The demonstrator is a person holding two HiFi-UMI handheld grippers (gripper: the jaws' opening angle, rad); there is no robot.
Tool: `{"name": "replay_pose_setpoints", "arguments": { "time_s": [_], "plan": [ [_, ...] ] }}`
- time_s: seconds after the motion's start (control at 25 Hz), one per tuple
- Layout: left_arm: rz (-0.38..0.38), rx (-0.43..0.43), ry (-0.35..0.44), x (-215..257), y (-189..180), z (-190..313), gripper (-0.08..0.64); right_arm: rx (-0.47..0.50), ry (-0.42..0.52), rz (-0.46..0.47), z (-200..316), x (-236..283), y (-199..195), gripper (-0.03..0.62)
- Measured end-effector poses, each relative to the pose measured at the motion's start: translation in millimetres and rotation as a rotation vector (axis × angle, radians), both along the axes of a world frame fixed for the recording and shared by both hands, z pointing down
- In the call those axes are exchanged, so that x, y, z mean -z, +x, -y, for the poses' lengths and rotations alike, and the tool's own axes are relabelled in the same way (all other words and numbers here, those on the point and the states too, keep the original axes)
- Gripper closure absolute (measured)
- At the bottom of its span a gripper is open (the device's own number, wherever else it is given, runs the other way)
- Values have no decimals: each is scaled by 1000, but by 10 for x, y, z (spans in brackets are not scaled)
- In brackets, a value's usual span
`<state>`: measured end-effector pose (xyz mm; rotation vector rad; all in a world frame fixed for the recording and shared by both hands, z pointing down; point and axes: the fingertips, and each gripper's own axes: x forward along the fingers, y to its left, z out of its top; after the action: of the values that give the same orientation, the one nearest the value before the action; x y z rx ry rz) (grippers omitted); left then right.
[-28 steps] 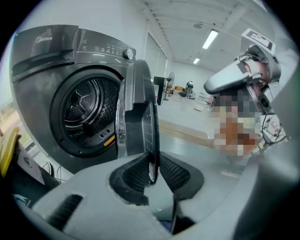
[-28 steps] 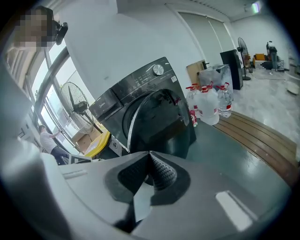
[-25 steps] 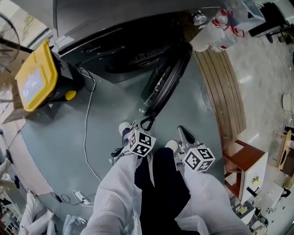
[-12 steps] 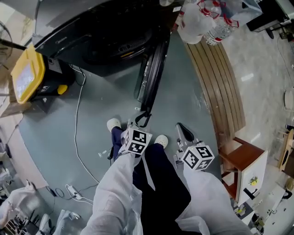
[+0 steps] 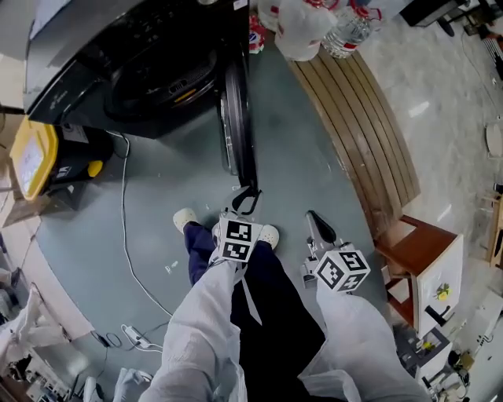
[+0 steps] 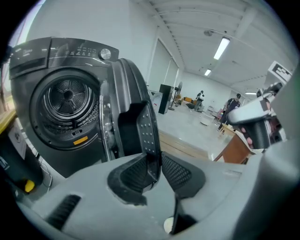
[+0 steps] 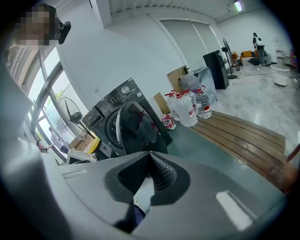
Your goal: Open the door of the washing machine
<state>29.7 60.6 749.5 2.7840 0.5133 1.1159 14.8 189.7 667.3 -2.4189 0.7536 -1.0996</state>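
Front-loading washing machine (image 5: 149,71) upper left, dark, drum mouth exposed. Its door (image 5: 234,118) stands swung wide, seen edge-on. Left gripper (image 5: 247,201) sits just below the door's near edge; jaws have just been opening, nothing between them. Right gripper (image 5: 315,222) is well apart from the door, jaws together, empty. Yellow-lidded bin (image 5: 31,157) left of machine. White cable (image 5: 124,235) trails over the floor. Slatted wooden platform (image 5: 354,110) at right, water bottles (image 5: 314,23) at its far end.

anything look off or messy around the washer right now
Nothing spilled or broken. The door of the washing machine stands swung wide open, and a thin white cable trails loose over the floor from beside the machine toward the person's legs, a likely trip risk.
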Motion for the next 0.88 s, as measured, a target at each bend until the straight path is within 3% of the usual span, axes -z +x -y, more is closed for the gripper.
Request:
{"name": "replay_pose_setpoints", "arguments": {
  "time_s": [0.36,0.88],
  "plan": [
    [14,-24,-86,10,370,-771,457,-99,0,19,-545,-74,-29,583],
    [-4,-147,-114,10,980,-1561,471,-214,-10,27,-1121,-89,-30,583]
  ]
}}
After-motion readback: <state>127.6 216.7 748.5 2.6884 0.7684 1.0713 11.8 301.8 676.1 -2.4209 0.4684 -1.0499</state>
